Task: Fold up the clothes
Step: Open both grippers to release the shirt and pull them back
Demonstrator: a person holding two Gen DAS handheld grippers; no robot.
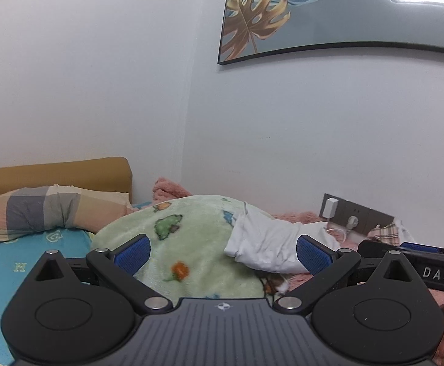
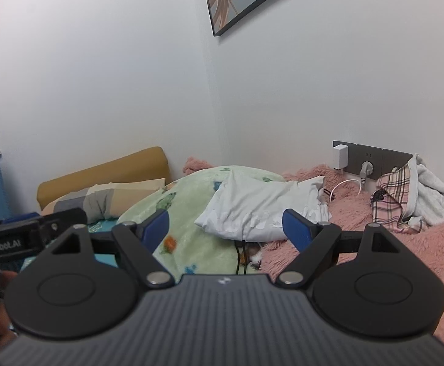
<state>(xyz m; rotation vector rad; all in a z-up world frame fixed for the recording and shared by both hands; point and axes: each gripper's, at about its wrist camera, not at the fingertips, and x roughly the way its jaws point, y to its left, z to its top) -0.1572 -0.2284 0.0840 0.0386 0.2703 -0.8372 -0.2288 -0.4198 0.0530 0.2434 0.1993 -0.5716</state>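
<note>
A crumpled white garment (image 1: 267,241) (image 2: 258,210) lies on the bed, draped over a light green blanket with animal prints (image 1: 185,244) (image 2: 191,244). A plaid pink garment (image 2: 389,195) and a white fleecy one (image 2: 435,195) lie in a heap at the far right, near the wall. My left gripper (image 1: 223,254) stands open, held level a short way before the white garment, with nothing between its blue pads. My right gripper (image 2: 226,228) is also open and empty, facing the same garment. Each gripper's side shows at the edge of the other's view.
A fluffy pink blanket (image 2: 405,259) covers the bed's right side, a turquoise sheet (image 1: 14,274) the left. A checked pillow (image 1: 54,210) and a mustard cushion (image 1: 57,174) lie by the wall. A socket strip with a charger, plug and white cable (image 2: 368,164) sits behind the garments.
</note>
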